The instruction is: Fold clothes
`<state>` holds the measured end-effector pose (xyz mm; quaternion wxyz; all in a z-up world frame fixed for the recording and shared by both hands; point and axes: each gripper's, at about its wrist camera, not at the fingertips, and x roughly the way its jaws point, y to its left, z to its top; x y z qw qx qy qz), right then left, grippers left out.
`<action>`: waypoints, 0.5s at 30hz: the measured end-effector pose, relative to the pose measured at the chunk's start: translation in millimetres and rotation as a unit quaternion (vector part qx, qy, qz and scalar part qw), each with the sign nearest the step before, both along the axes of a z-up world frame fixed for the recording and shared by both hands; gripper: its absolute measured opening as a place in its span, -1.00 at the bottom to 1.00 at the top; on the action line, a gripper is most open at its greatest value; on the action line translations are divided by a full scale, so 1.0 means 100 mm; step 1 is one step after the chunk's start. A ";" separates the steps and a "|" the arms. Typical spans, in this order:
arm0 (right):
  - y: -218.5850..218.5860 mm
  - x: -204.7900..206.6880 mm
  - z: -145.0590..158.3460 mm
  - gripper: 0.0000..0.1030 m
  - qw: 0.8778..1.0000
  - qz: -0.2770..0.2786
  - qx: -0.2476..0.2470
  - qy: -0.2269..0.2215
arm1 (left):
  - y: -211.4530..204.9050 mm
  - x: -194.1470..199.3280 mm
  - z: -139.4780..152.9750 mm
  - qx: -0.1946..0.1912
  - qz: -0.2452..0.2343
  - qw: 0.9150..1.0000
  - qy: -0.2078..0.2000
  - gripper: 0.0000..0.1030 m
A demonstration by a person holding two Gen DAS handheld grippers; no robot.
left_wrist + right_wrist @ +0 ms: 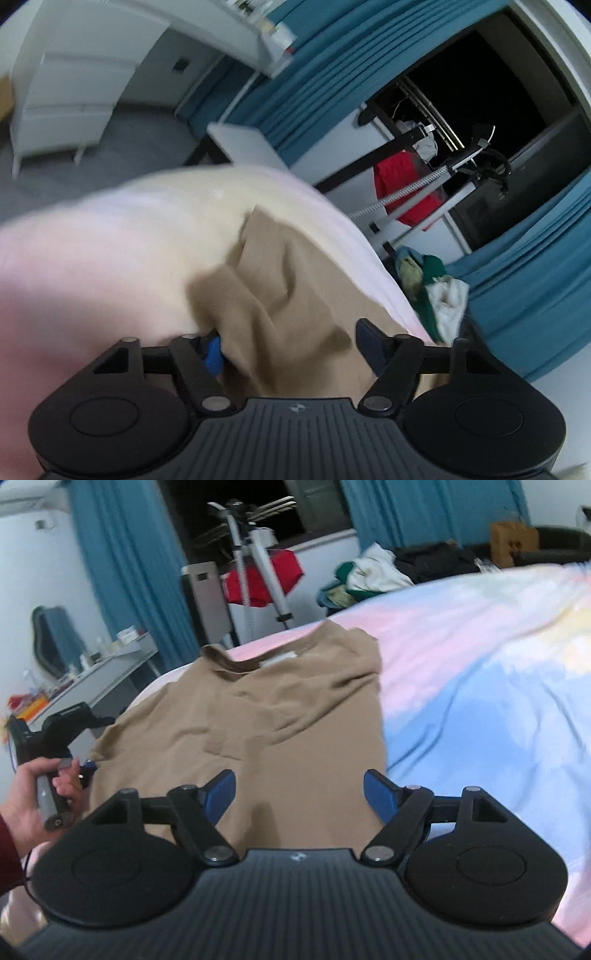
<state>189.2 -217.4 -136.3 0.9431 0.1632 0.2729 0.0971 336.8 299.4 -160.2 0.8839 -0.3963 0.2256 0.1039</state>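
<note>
Tan T-shirt [258, 716] lies spread on the bed [480, 672], collar end far from the right cam, hem end near it. Shirt is wrinkled across the chest, one sleeve bunched at upper right by the pastel pink/blue bedcover.

Right hand-held gripper [299, 794] hovers over the shirt's near part, fingers spread wide w/ fabric showing between them; blue pads [376, 794] grip nothing — released. Can't tell if the tips touch the cloth.

Left hand-held gripper [290, 343] is at the shirt's left edge. In the left wrist view its fingers also stand wide apart, a raised fold of tan cloth between them, lying against the left pad [212, 354]; not pinched, so released too. View is motion-blurred. In the right wrist view the person's left hand [33, 805] grips that tool's handle at the bed's left side, just beside the shirt edge.

Bkgd: teal curtains [122, 572], a garment steamer stand [255, 565] w/ sth red [266, 579] behind it, a heap of mixed clothes [365, 576] past the bed's far edge, a white counter [96, 672] w/ small clutter on the left, a white dresser [70, 81] in the left wrist view.
</note>
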 end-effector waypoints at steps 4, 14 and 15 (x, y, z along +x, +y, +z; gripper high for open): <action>-0.06 0.05 -0.05 0.52 1.000 -0.022 -0.003 0.001 | -0.06 0.27 0.07 0.056 -0.007 0.998 0.007 -0.27; -0.22 0.02 0.03 0.52 0.998 -0.060 0.003 0.004 | -0.77 0.45 0.74 0.263 -0.051 0.963 0.023 -0.77; -0.23 0.01 0.05 0.52 0.998 -0.060 0.004 0.002 | -0.89 0.46 0.84 0.285 -0.059 0.956 0.022 -0.78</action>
